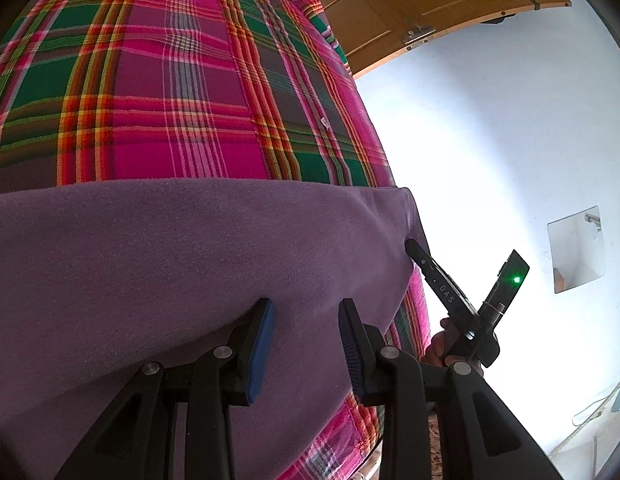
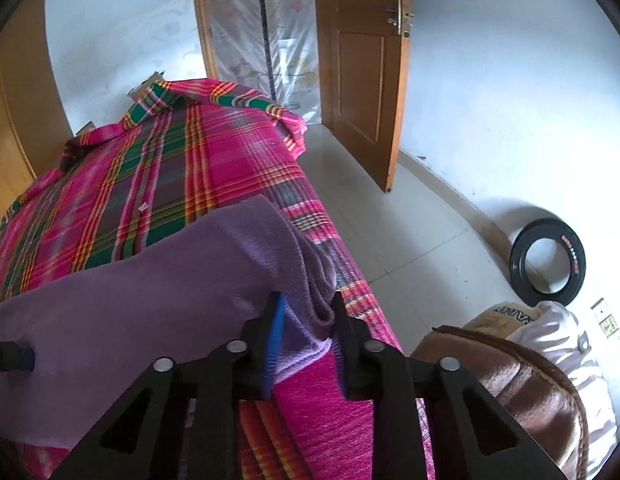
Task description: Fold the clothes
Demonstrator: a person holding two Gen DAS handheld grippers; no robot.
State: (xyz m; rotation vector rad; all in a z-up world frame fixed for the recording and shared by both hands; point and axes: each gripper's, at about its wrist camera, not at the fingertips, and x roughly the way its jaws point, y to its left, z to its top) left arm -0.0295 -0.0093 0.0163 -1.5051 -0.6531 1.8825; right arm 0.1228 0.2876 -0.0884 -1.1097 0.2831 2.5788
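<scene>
A purple fleece garment (image 1: 158, 264) lies across the near part of a bed covered by a pink, green and orange plaid sheet (image 1: 158, 88). My left gripper (image 1: 306, 320) is open, its blue-padded fingers apart over flat purple cloth. In the right wrist view the garment (image 2: 130, 300) ends in a bunched fold at the bed's right edge, and my right gripper (image 2: 308, 320) is shut on that fold. One right gripper finger (image 1: 441, 288) shows in the left wrist view, touching the garment's corner, a hand behind it. The left gripper's dark fingertip (image 2: 10, 356) pokes in at the left edge.
The plaid bed (image 2: 158, 168) drops off on its right to a tiled floor (image 2: 409, 220). An open wooden door (image 2: 361, 80) stands beyond. A black tyre (image 2: 547, 260) leans on the white wall. A brown blanket (image 2: 509, 380) and a white bundle (image 2: 569, 340) lie at lower right.
</scene>
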